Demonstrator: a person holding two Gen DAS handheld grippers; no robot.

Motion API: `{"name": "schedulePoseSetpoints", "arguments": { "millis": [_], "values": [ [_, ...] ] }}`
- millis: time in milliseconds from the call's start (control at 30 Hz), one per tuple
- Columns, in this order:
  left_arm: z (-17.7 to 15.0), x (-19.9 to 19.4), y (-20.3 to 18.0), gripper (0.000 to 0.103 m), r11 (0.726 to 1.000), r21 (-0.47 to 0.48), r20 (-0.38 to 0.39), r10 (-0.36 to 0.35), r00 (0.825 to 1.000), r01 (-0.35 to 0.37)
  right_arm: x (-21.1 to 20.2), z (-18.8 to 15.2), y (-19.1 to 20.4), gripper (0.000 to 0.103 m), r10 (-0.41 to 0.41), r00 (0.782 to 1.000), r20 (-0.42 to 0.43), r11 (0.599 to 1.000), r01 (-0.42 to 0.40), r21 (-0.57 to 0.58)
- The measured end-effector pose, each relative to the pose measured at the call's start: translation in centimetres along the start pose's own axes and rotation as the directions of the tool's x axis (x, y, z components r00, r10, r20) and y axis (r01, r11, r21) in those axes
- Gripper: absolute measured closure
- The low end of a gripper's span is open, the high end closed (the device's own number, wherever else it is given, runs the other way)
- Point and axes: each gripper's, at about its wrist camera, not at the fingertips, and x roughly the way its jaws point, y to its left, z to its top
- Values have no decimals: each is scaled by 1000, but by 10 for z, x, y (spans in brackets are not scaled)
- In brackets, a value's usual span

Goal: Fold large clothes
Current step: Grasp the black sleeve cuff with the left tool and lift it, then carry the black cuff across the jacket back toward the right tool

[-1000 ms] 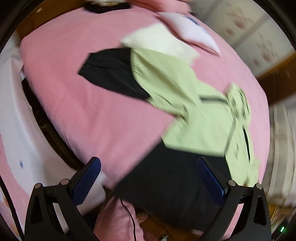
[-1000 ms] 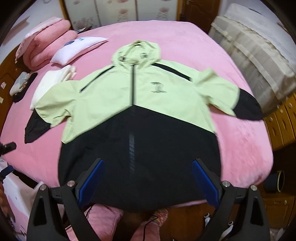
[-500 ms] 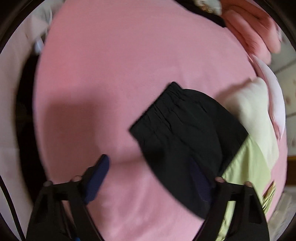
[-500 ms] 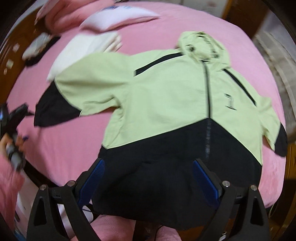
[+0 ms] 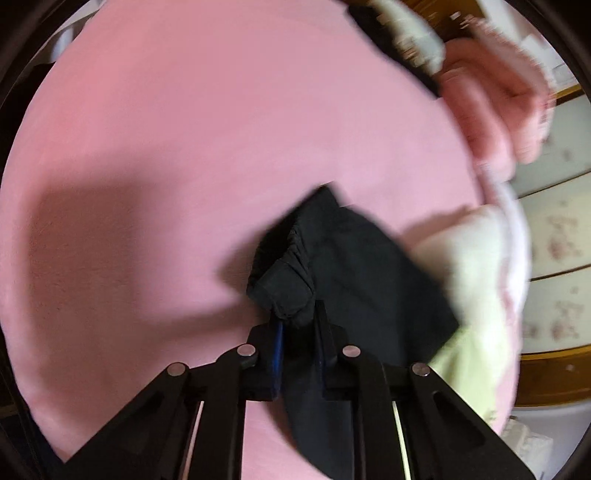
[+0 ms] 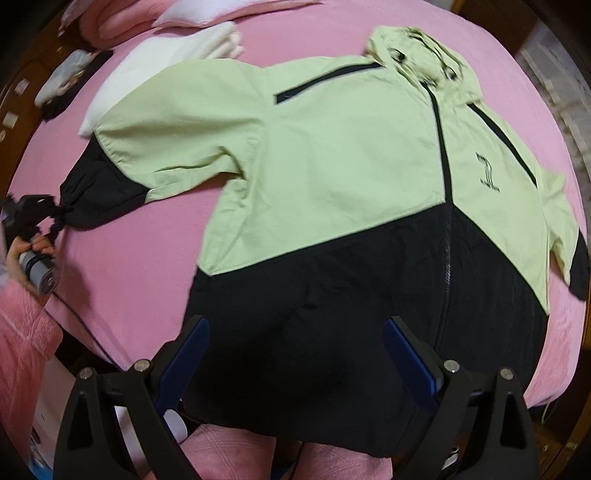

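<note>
Green-black jacket flat, apparently front-up.

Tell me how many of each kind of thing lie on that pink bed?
Jackets: 1, the green and black jacket
Folded white cloths: 1, the white stack
Pillows: 1, the white pillow
Rolled pink blankets: 1, the pink blanket
Total: 4

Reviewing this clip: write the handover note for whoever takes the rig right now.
Left gripper: shut on the black cuff of the jacket's sleeve.
Right gripper: open, hovering over the black hem, holding nothing.
Jacket: spread flat, front up, zipped, on the pink bed; hood at the far end.
Done: sleeve grasped. Left: all folds; probably bring this sleeve across the chest first.
</note>
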Motion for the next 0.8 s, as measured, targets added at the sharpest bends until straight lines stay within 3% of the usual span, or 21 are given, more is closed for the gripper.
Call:
{"name": "schedulePoseSetpoints", "arguments": {
  "millis": [100, 233, 333, 433, 500, 633, 667, 800],
  "values": [
    [-10, -31, -22, 92, 996, 41, 67, -82, 994, 79, 0, 5, -19, 8, 18, 1000, -9, 998, -18, 60],
    [-29, -81, -62, 93, 975, 133, 119, -194, 974, 178, -15, 19, -48, 8, 55, 997, 59, 989, -63, 136],
    [-55, -117, -108, 93, 940, 258, 142, -266, 953, 224, -31, 32, -72, 8, 71, 987, 141, 982, -94, 165],
    [-97, -143, -160, 93, 883, 371, 97, -346, 933, 289, -48, 40, -104, 8, 99, 965, 245, 973, -146, 181],
    [-132, -150, -201, 93, 826, 454, 37, -392, 919, 334, -57, 44, -125, 8, 114, 947, 301, 968, -174, 182],
    [-209, -156, -275, 93, 680, 617, -86, -442, 893, 395, -68, 49, -172, 8, 91, 915, 392, 962, -183, 203],
    [-238, -150, -298, 93, 627, 670, -126, -432, 893, 398, -70, 50, -187, 8, 84, 906, 414, 960, -185, 211],
    [-329, -112, -344, 93, 505, 766, -243, -346, 906, 398, -61, 58, -227, 8, 39, 904, 427, 957, -157, 246]
  ]
}}
